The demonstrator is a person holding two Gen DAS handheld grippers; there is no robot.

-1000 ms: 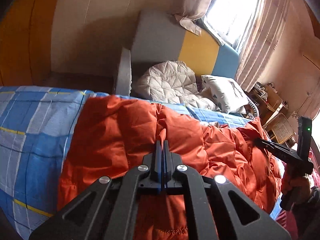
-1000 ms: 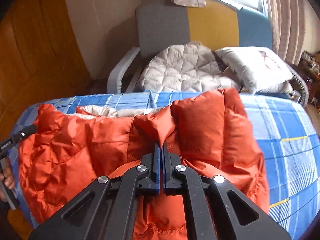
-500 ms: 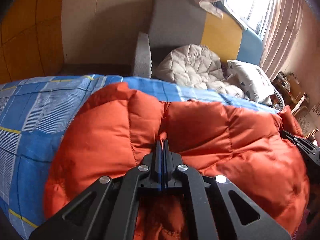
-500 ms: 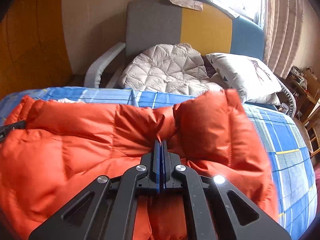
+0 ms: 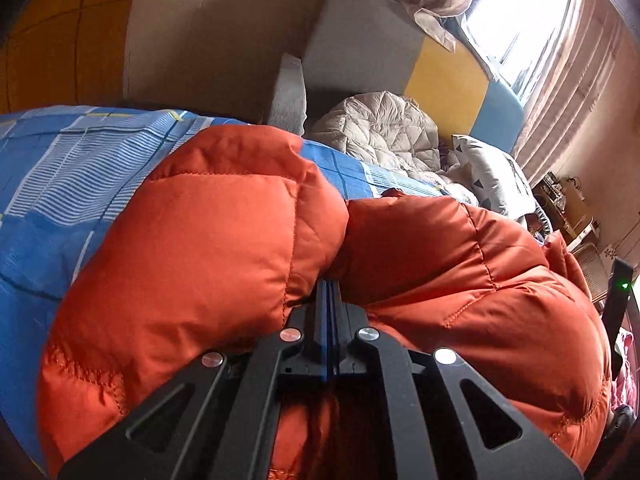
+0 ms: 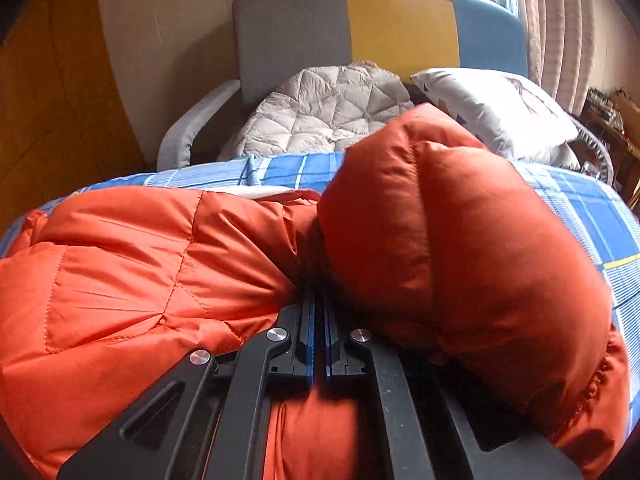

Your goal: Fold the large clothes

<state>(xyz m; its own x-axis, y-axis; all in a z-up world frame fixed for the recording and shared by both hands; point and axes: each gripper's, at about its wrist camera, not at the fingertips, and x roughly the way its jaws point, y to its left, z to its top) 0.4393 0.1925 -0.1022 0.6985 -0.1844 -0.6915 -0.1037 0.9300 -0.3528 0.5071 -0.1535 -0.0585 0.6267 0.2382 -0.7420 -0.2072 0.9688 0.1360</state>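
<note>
The left gripper (image 5: 328, 284) has its two fingers pressed flat together, their tips buried in a pinched fold of the orange down jacket (image 5: 224, 248), so it grips the fabric. A puffed quilted panel bulges up on its left and a broader one on its right, both crowding the fingers. The right gripper (image 6: 318, 292) is closed in the same way on the same jacket (image 6: 120, 272), with a rounded, swollen fold standing just to its right and a flatter stitched panel spreading off to its left; a strip of pale lining shows ahead of that panel. Under and around the jacket lies a blue checked bedspread (image 5: 60, 184), visible left of the left gripper and ahead and right of the right one. Far to the right in the left wrist view stands a black handle with a small green light (image 5: 624, 286), at the jacket's edge. Beyond the bed, ahead of both grippers, is an armchair (image 6: 296, 28) with grey, yellow and blue back panels, holding a pale quilted garment (image 6: 324, 108) and a white pillow (image 6: 492, 100). Striped curtains (image 5: 568, 68) hang by a bright window to the upper right.
</note>
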